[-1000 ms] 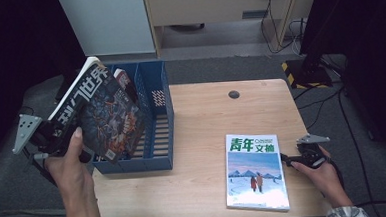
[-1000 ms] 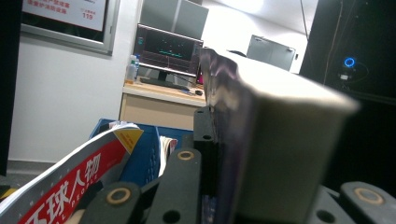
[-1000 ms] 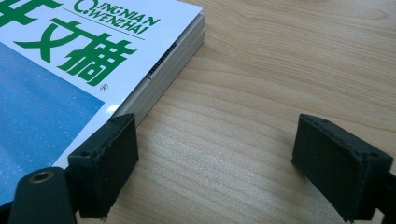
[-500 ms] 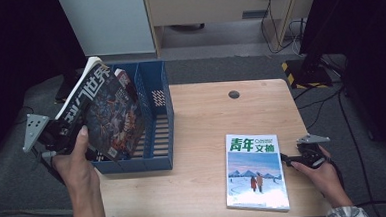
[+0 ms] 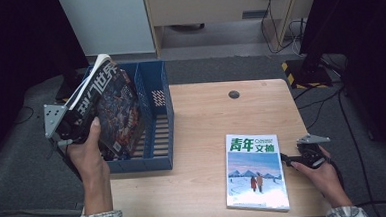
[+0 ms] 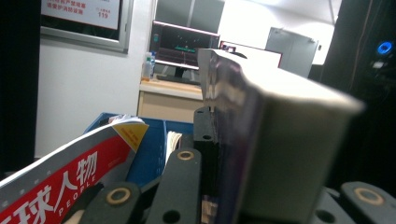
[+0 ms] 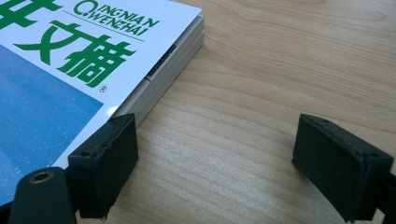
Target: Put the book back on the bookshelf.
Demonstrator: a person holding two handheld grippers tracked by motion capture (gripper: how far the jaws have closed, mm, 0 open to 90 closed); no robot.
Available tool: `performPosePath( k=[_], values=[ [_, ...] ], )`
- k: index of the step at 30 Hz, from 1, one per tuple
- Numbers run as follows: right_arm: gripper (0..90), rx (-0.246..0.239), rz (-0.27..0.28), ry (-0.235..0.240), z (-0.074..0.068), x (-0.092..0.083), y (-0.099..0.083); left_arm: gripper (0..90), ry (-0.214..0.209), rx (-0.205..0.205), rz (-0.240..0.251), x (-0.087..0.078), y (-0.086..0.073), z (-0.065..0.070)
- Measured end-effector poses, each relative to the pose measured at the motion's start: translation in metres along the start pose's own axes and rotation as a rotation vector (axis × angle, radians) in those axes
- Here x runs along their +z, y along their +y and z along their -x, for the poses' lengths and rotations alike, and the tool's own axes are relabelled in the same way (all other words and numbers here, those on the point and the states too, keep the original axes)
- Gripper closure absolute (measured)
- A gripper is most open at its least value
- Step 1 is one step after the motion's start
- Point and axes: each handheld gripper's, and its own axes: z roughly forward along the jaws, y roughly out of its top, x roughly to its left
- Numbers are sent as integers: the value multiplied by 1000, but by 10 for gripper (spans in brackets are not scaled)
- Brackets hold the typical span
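A thick dark-covered magazine (image 5: 112,110) with big white characters stands tilted over the left compartment of a blue file bin (image 5: 159,163). My left gripper (image 5: 74,122) is shut on its lower left edge. In the left gripper view the same magazine (image 6: 271,154) stands edge-on against one black jaw. A white, green and blue magazine (image 5: 256,173) lies flat on the wooden table (image 5: 206,118) at the front right. My right gripper (image 5: 289,158) rests open at its right edge. In the right gripper view its left pad (image 7: 105,163) sits by the magazine (image 7: 70,60); nothing is between the jaws.
A red-and-white magazine (image 6: 70,177) leans inside the bin (image 6: 152,144). A small round cable hole (image 5: 234,94) marks the table's far edge. A black and yellow striped base (image 5: 299,73) stands on the floor at the back right.
My left hand has carried the dark magazine to the right and a little down, closer over the bin. The right gripper and the magazine on the table have stayed still.
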Motion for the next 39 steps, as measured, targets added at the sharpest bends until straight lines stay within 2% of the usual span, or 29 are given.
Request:
performPosePath(
  k=[7,21,33,39],
  values=[
    [142,-4,4,-1,0,0,0,822,19,1,1,9,-3,-1],
    [142,-6,5,-2,0,0,0,821,3,0,-6,28,-21,2],
    [142,-5,4,-3,0,0,0,820,15,-21,15,32,-34,-3],
    [142,-4,5,-3,0,0,0,819,18,-10,-1,35,-39,-1]
  ],
)
